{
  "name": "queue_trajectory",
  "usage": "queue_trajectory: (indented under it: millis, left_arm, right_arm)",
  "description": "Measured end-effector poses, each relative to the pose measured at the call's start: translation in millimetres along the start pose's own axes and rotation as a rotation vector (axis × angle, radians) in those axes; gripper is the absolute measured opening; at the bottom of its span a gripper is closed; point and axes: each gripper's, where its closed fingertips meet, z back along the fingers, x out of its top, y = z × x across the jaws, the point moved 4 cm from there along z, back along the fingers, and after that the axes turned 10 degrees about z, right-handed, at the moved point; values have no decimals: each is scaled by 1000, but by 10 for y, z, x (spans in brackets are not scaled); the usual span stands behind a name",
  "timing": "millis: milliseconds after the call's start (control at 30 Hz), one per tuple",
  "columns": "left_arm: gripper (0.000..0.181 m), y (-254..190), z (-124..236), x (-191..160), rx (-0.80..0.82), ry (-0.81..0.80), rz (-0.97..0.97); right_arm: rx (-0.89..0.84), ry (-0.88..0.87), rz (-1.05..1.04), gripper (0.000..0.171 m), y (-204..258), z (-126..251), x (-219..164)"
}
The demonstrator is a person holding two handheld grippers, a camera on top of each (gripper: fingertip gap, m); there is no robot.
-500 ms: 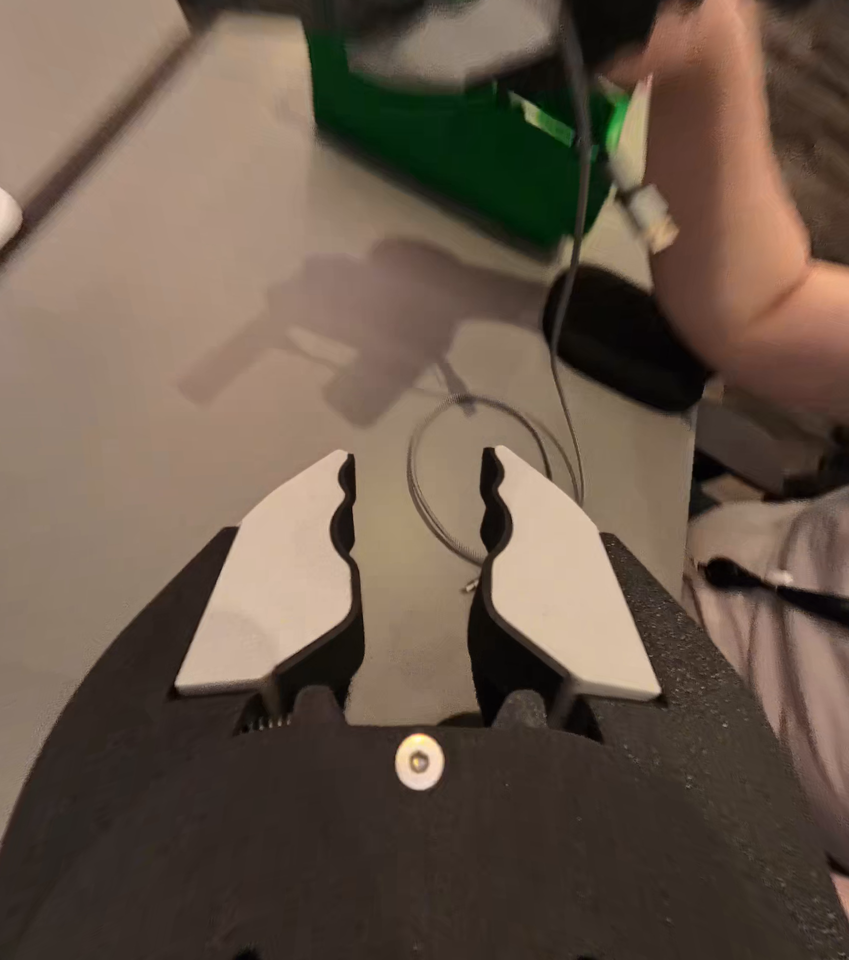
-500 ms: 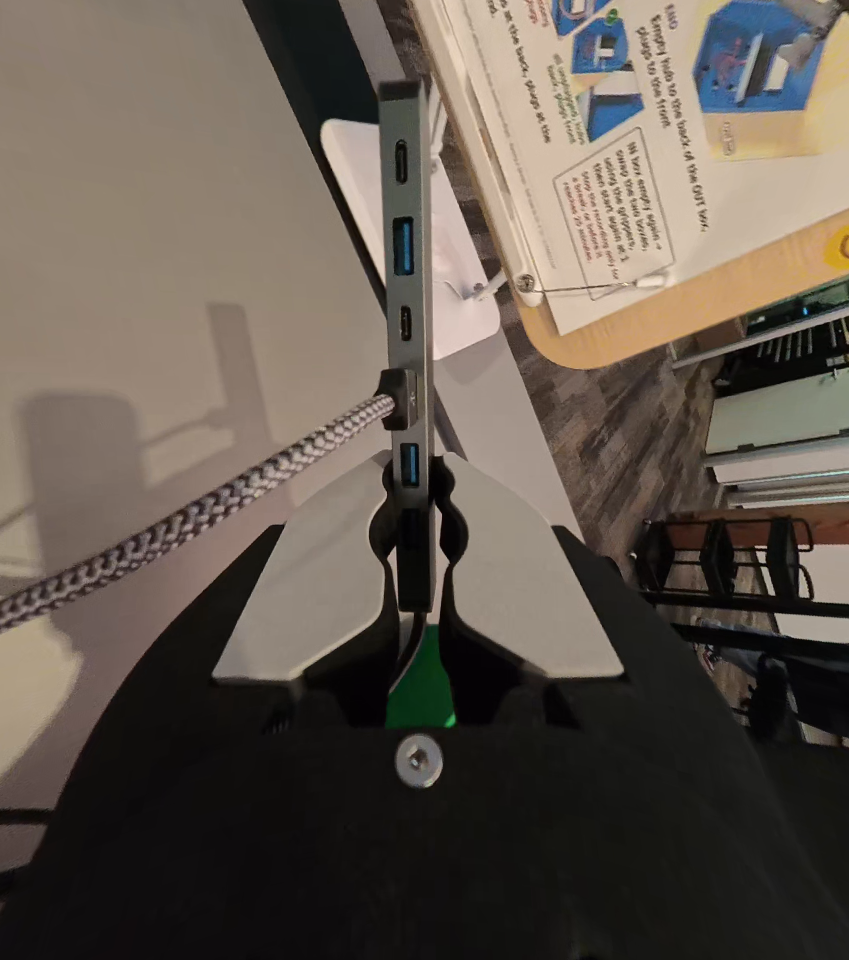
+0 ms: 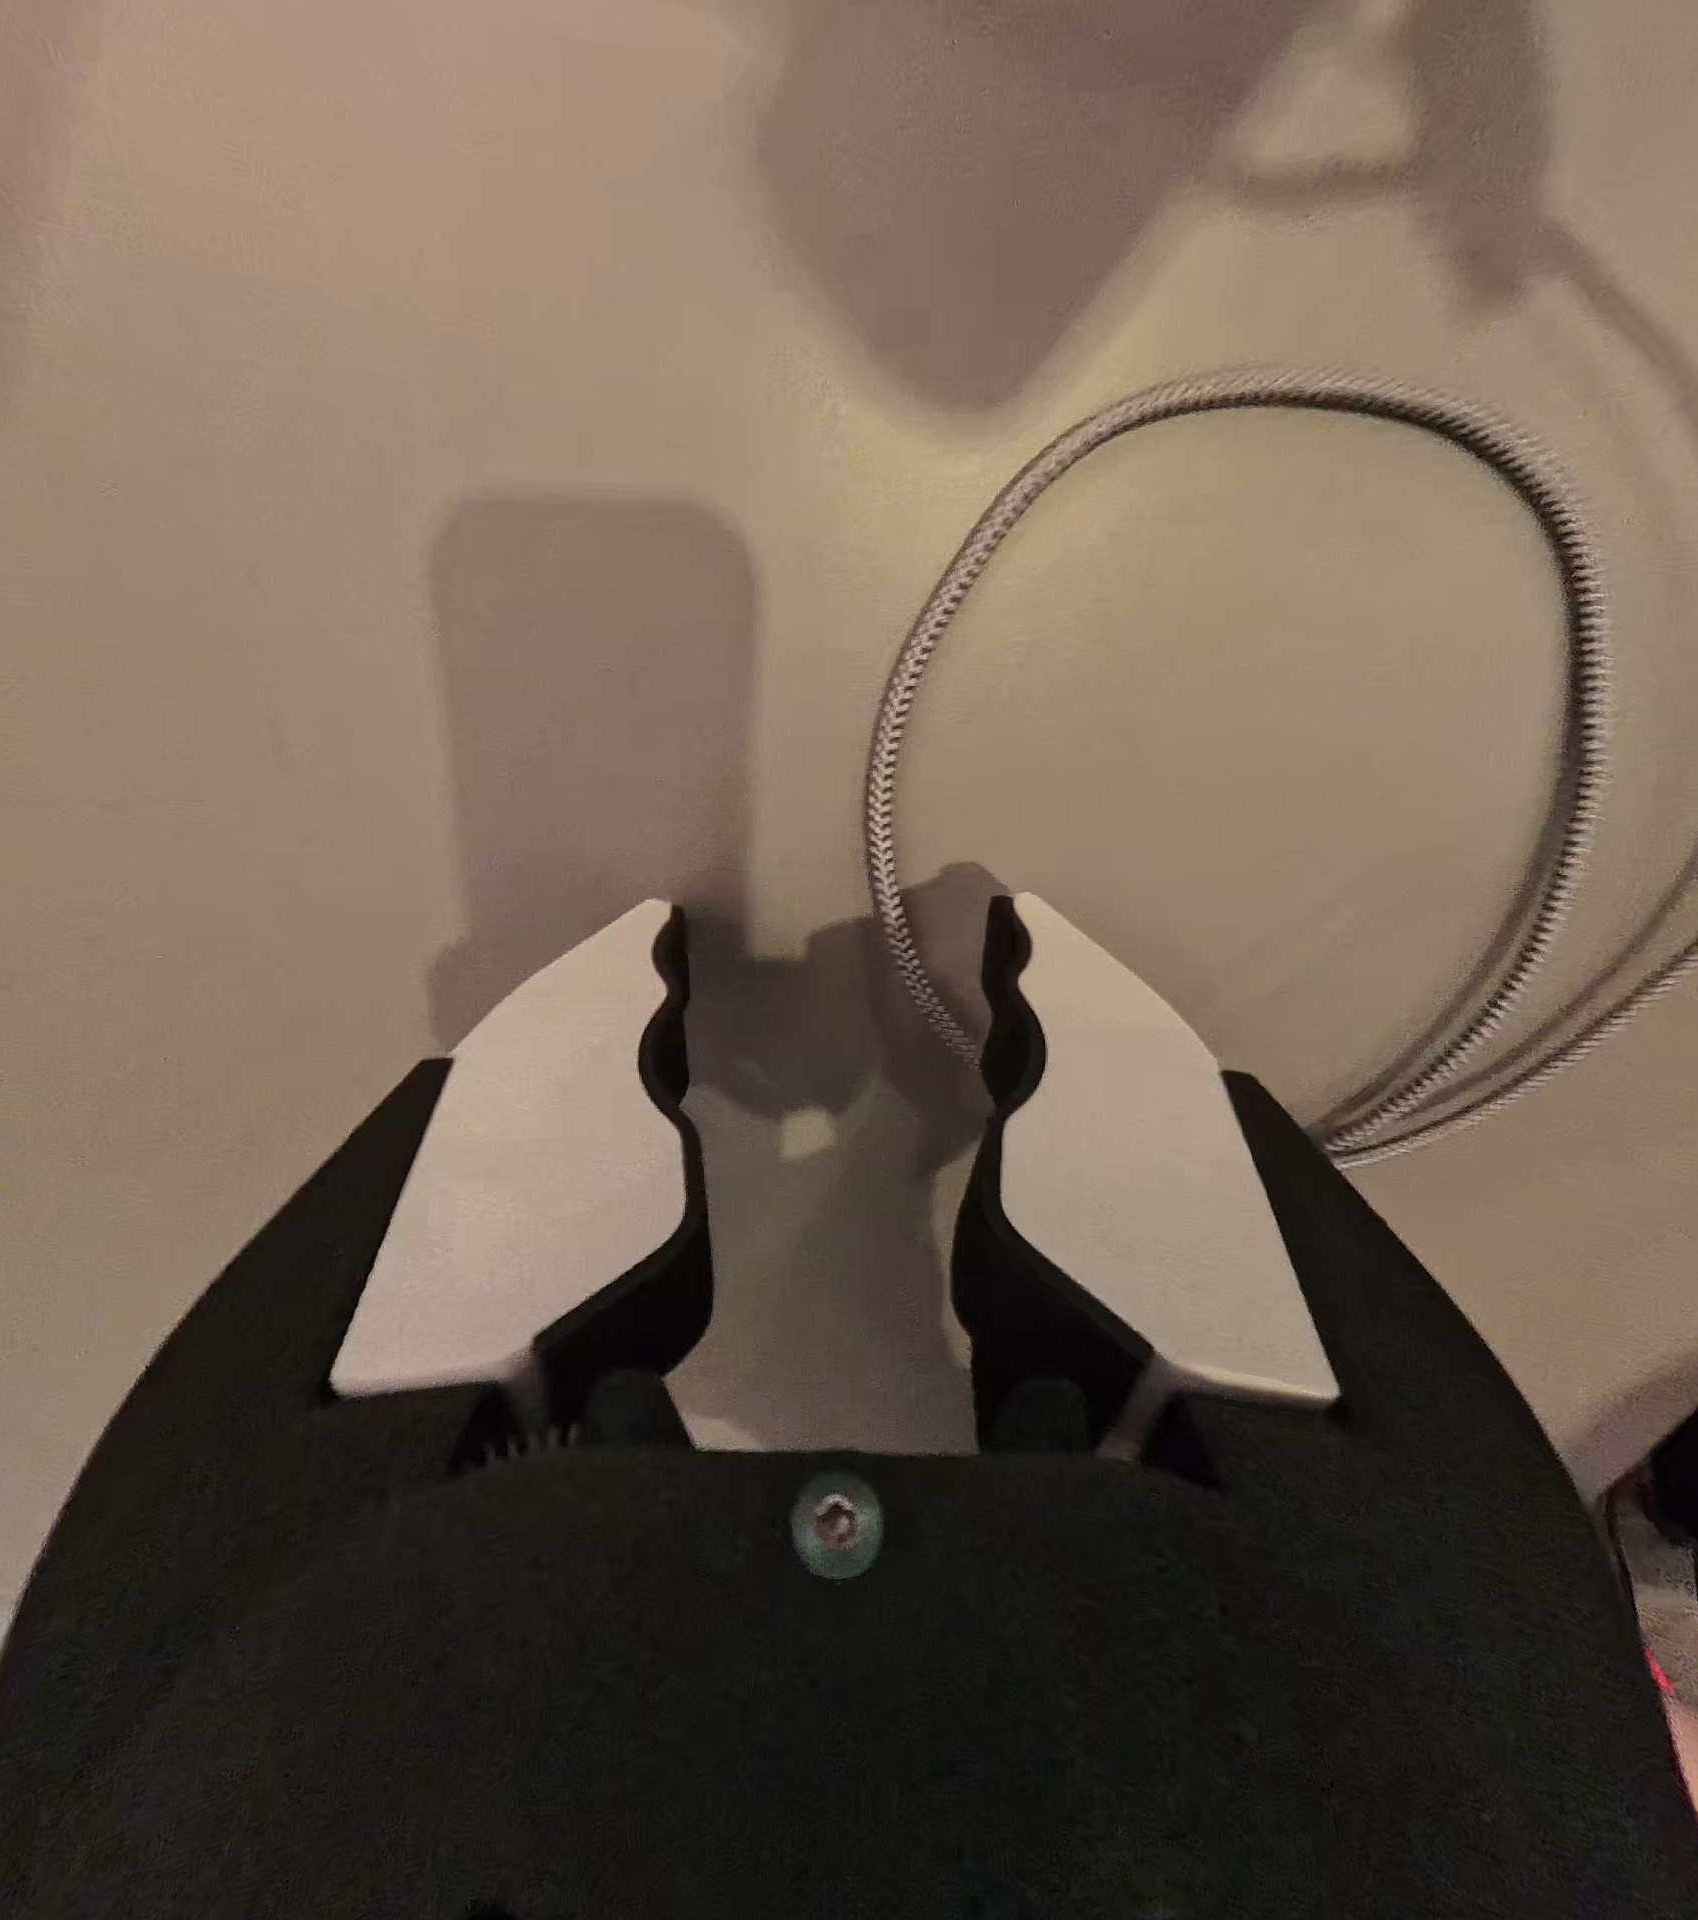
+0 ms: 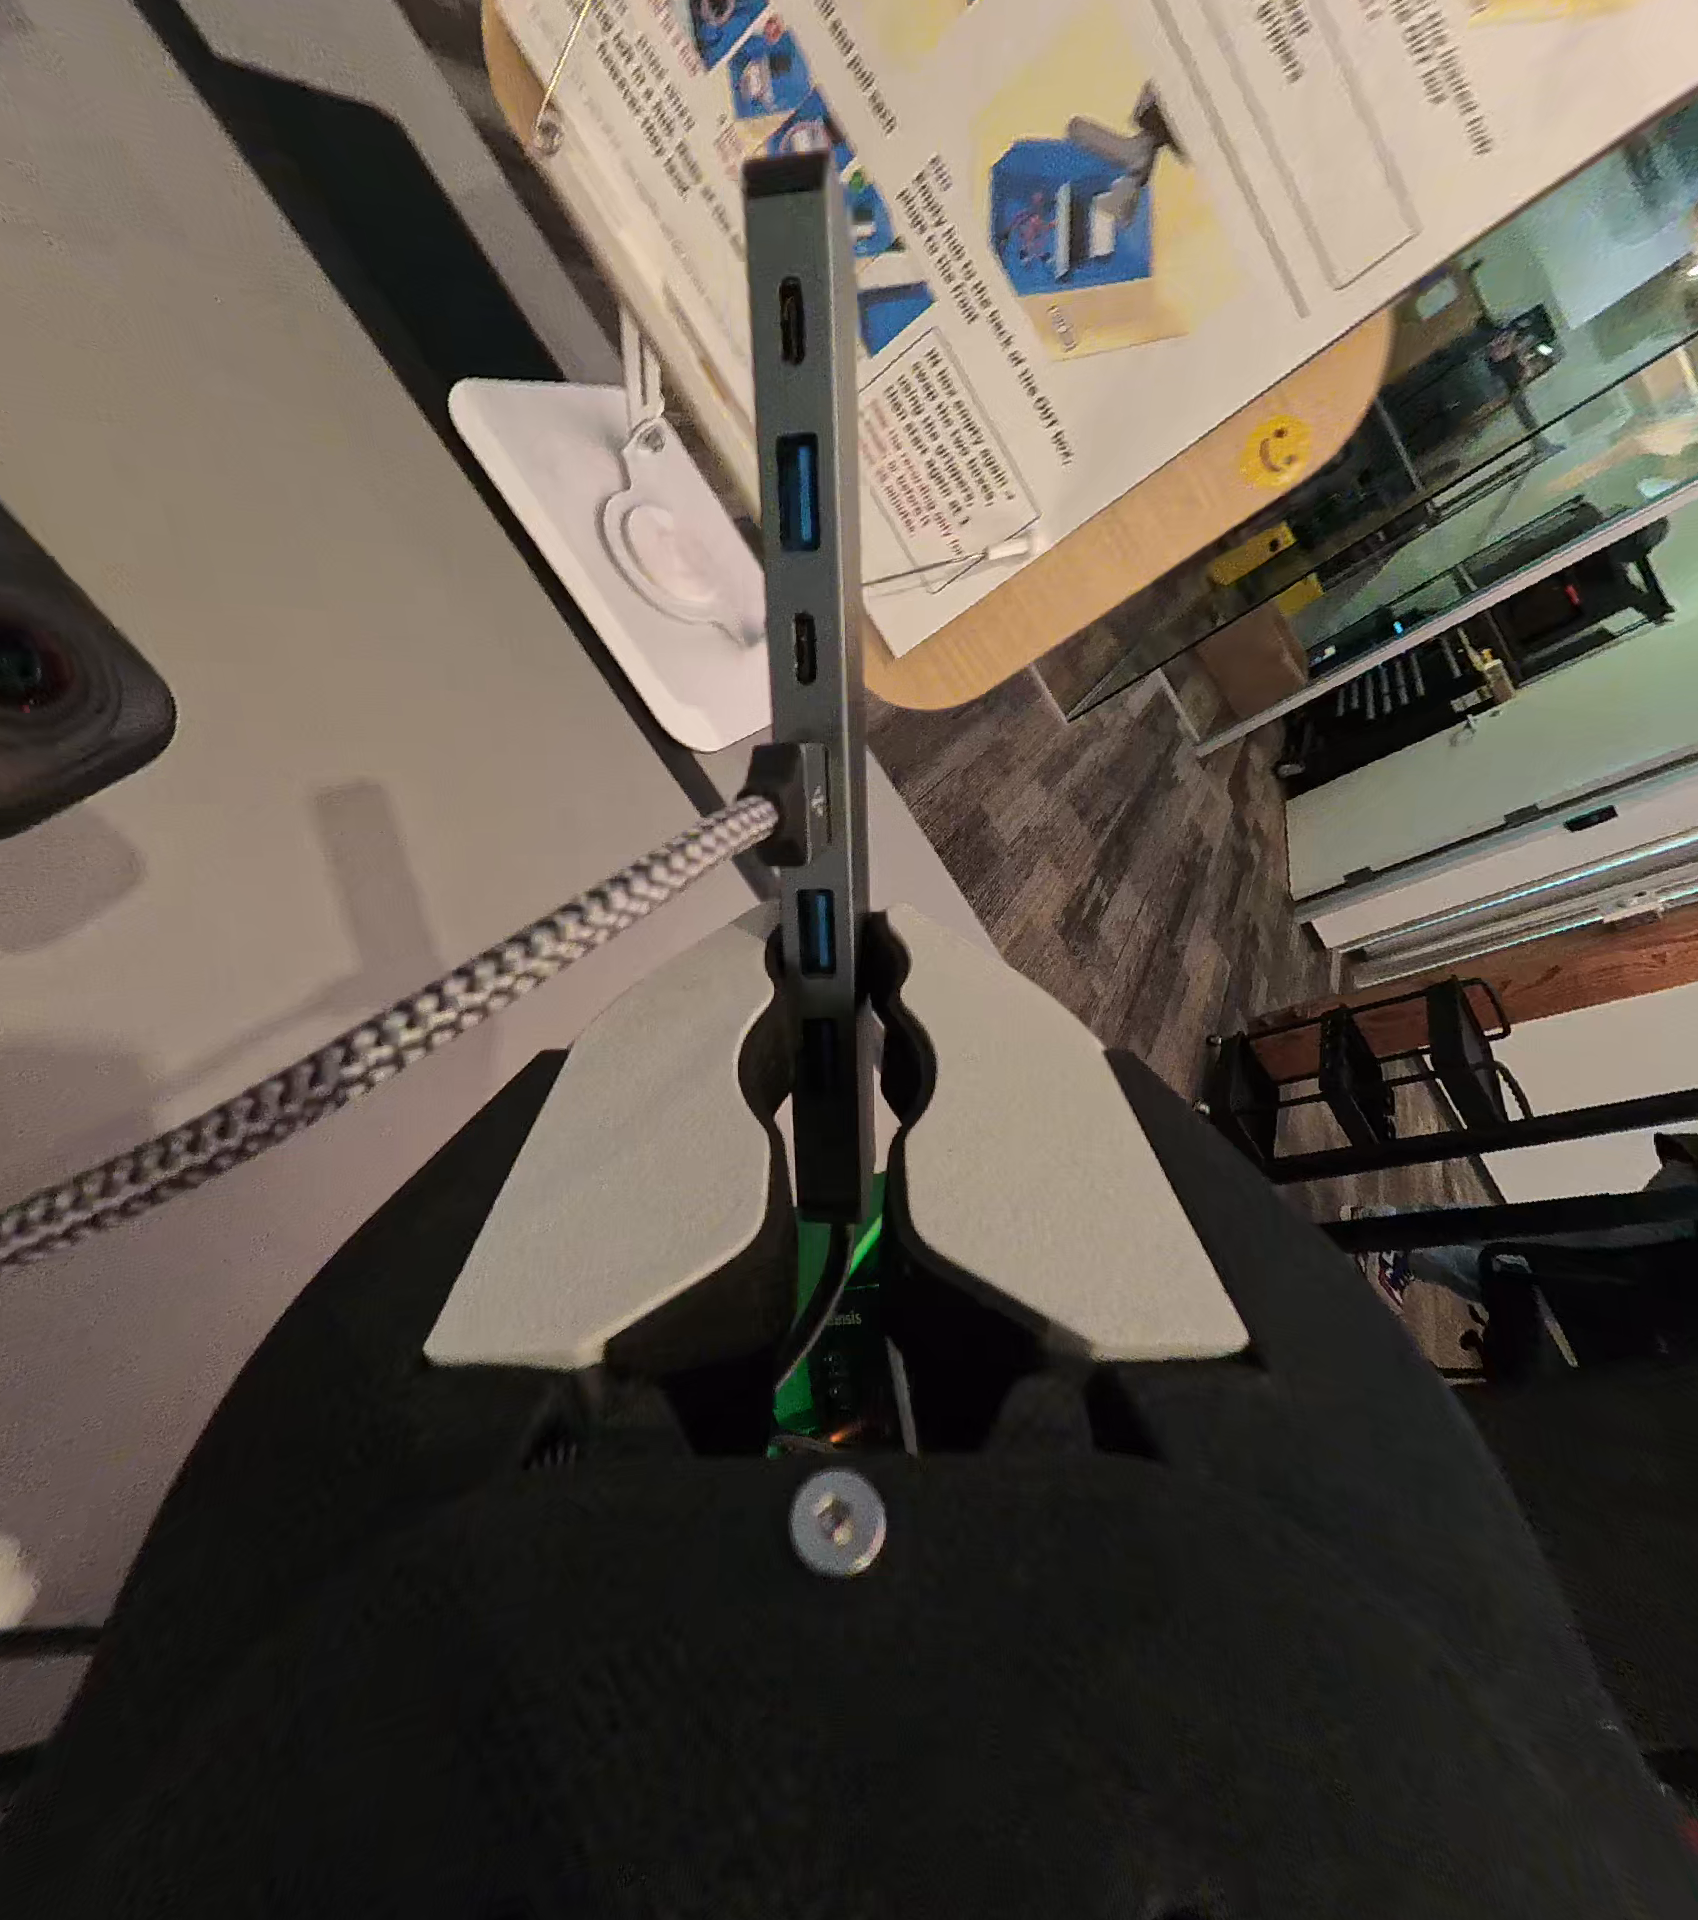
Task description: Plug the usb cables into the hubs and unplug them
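Right claw (image 4: 829,971) is clenched on the near end of the grey hub (image 4: 809,582), held edge-on off the tabletop (image 4: 201,436) with the port row facing the camera. The hub looks like a rigid, slim metal bar — light, smooth-sided, so I'd expect it to twist in the grip if pulled off-axis. The braided cable (image 4: 325,1070) is seated by its black plug (image 4: 780,805) in a mid-row port and trails off left. Left claw (image 3: 837,940) is released, empty, hovering low over the tabletop with a loop of the same kind of braided cable (image 3: 928,665) passing between its tips. The cable is soft and springy — poor place to pull. For unplugging, I'd grab the stiff black plug body and pull straight out along the port axis.
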Motion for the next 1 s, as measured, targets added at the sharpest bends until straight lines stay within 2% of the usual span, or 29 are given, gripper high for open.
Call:
queue_trajectory:
  millis: [200, 233, 267, 433, 533, 700, 800, 900, 1000]
  left_arm:
    - [41, 7, -13, 3, 43, 25, 5]
    - [17, -5, -13, -9, 39, 40, -5]
    - [4, -16, -16, -14, 39, 50, -14]
    - [3, -4, 3, -26, 73, 93, -11]
    - [3, 61, 180, -9, 68, 21, 51]
    - [3, 81, 833, 92, -64, -282, 190]
    - [3, 84, 1382, 299, -51, -450, 188]
    - [3, 86, 2062, 676, 37, -588, 142]
    - [3, 66, 2786, 1280, 112, -726, 63]
  right_arm:
    - [-49, -52, -16, 12, -134, 221, -60]
    - [-57, -48, -20, 12, -156, 246, -87]
    - [-62, -51, -27, 12, -171, 267, -107]
    - [-72, -53, -64, 12, -233, 350, -228]
    - [-34, -38, -106, 12, -226, 397, -349]
    - [112, 32, -231, 12, -143, 501, -627]
    - [162, 145, -257, 12, -199, 538, -820]
    - [194, 212, -290, 12, -473, 577, -999]
    - [166, 341, -323, 12, -943, 677, -1308]
